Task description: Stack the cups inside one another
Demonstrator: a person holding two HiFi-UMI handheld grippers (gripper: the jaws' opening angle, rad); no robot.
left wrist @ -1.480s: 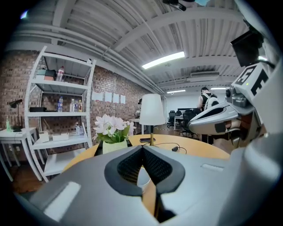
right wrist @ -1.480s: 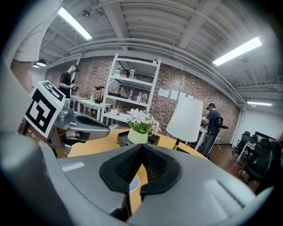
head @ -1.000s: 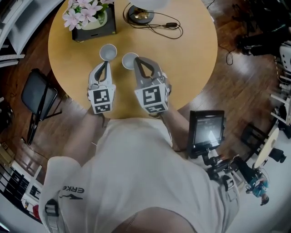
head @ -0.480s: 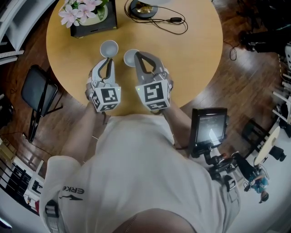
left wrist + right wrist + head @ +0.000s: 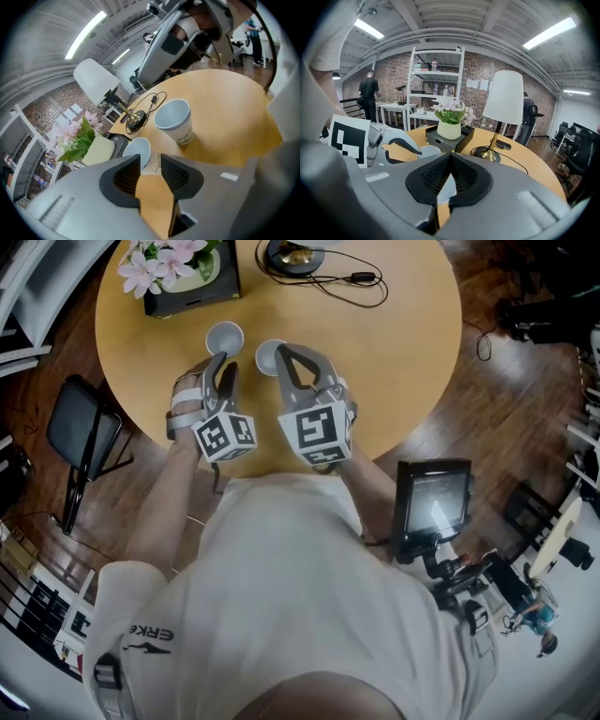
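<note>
Two white paper cups stand upright and apart on the round wooden table (image 5: 394,352): the left cup (image 5: 224,337) (image 5: 138,151) and the right cup (image 5: 268,356) (image 5: 173,119). My left gripper (image 5: 221,369) (image 5: 150,165) is rolled onto its side just short of the left cup. Its jaws are opening, and nothing is between them. My right gripper (image 5: 285,360) (image 5: 450,161) is shut, its tips at the near rim of the right cup (image 5: 447,188), with nothing seen between the pads. The left gripper (image 5: 389,145) also shows in the right gripper view.
At the table's far side are a flower pot in a black box (image 5: 178,273) and a lamp base (image 5: 291,257) with a black cable (image 5: 352,282). A folding chair (image 5: 80,437) stands left of the table and a monitor (image 5: 431,502) to the right. People stand in the background.
The left gripper has rolled onto its side, sunk slightly and gone from shut to open. The right gripper has stayed put and shut.
</note>
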